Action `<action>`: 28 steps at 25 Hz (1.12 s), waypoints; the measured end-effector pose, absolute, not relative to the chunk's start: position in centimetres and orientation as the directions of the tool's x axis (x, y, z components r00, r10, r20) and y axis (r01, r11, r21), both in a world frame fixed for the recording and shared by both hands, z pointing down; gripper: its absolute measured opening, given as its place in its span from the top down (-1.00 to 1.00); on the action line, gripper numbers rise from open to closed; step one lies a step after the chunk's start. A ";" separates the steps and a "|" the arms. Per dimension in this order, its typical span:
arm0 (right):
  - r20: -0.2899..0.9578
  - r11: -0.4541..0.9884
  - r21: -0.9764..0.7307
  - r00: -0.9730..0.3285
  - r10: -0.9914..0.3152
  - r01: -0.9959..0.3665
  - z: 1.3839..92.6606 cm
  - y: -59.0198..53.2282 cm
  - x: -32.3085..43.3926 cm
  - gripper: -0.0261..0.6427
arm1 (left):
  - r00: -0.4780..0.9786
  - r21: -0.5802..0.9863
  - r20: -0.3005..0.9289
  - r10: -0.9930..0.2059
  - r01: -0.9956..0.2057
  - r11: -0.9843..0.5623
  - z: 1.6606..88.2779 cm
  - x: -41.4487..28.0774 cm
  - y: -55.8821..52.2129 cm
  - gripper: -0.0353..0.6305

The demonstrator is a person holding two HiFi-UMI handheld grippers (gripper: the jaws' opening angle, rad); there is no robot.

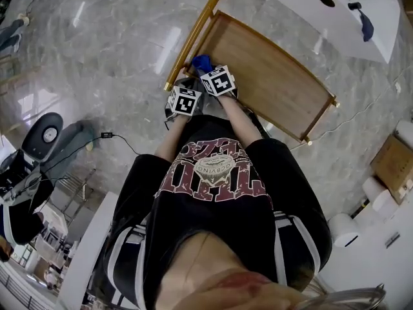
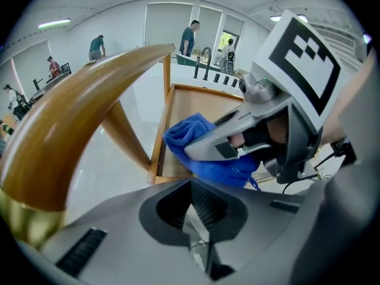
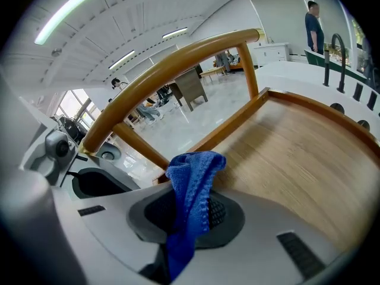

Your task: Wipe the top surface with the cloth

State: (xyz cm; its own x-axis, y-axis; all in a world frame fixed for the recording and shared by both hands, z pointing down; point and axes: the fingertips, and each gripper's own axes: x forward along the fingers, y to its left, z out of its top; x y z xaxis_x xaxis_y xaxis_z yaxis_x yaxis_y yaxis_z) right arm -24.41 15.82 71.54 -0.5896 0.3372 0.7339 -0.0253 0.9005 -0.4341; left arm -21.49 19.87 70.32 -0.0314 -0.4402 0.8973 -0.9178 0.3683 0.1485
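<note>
The wooden top (image 1: 271,76) is a rimmed tray with a golden handle rail (image 1: 193,34) at its near-left end. A blue cloth (image 1: 201,62) sits bunched at that corner. My right gripper (image 1: 216,79) is shut on it, and in the right gripper view the cloth (image 3: 193,177) stands up from between the jaws of the right gripper (image 3: 190,212), just above the wooden top (image 3: 297,159). My left gripper (image 1: 182,94) hovers close beside it, off the tray's edge. In its own view the left gripper (image 2: 193,215) is shut on nothing, facing the cloth (image 2: 205,153).
The handle rail (image 2: 71,117) curves close past the left gripper. A white counter (image 1: 335,11) stands beyond the tray. A cardboard box (image 1: 393,163) and white rolls (image 1: 348,228) lie at the right, a grey device (image 1: 45,134) and a cable (image 1: 119,141) at the left.
</note>
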 end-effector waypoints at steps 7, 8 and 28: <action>0.736 0.903 -0.428 -0.597 0.321 -0.042 71.5 15.3 -23.4 0.75 | -0.010 0.149 0.902 -0.431 -0.931 0.334 70.5 -20.9 19.4 0.76; 0.736 0.903 -0.427 -0.598 0.319 -0.044 71.4 15.2 -23.3 0.75 | -0.006 0.151 0.903 -0.430 -0.932 0.329 70.5 -20.8 19.3 0.76; 0.733 0.909 -0.399 -0.636 0.240 -0.117 71.7 13.1 -19.1 0.75 | 0.058 0.144 0.915 -0.399 -0.971 0.191 71.1 -18.5 16.6 0.76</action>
